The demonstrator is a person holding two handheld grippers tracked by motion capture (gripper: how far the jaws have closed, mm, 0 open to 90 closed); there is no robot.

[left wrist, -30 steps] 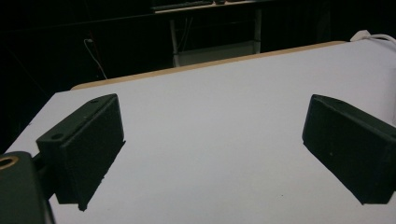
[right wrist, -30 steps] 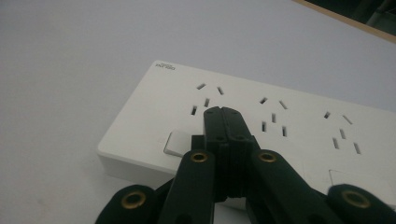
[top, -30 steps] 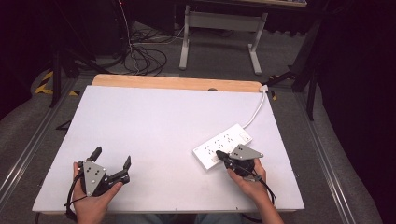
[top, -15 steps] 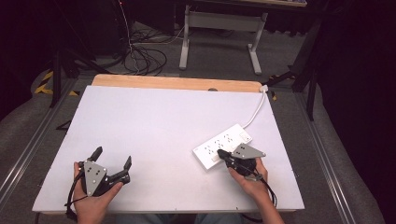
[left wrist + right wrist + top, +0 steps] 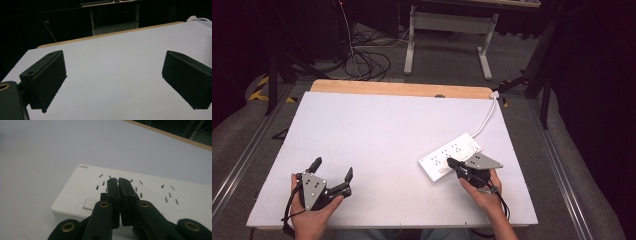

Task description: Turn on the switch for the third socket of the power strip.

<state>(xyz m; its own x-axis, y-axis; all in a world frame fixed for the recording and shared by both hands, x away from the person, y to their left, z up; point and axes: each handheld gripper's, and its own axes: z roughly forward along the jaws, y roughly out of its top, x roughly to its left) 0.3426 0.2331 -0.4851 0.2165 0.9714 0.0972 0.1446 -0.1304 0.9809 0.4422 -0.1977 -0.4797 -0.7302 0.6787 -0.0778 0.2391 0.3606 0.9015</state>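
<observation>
A white power strip [image 5: 451, 155] lies at an angle on the right half of the white table [image 5: 382, 130], its white cord [image 5: 486, 119] running to the far right corner. My right gripper [image 5: 452, 164] is shut with nothing between its jaws, tips over the strip's near end. In the right gripper view the closed jaws [image 5: 118, 181] hover over the strip [image 5: 150, 195], just past its white rocker switch [image 5: 88, 203]. My left gripper [image 5: 332, 169] rests near the front left of the table, open and empty. The left gripper view has its gripper [image 5: 113, 72] with jaws wide apart above bare table.
A wooden strip [image 5: 402, 90] runs along the table's far edge. Beyond it are a white-framed stand [image 5: 447, 30] and loose black cables [image 5: 362, 60] on grey floor. Metal rails [image 5: 242, 165] flank the table. A dark screen stands at the right.
The right gripper has shifted slightly over the power strip's near end. The left gripper has kept still and open.
</observation>
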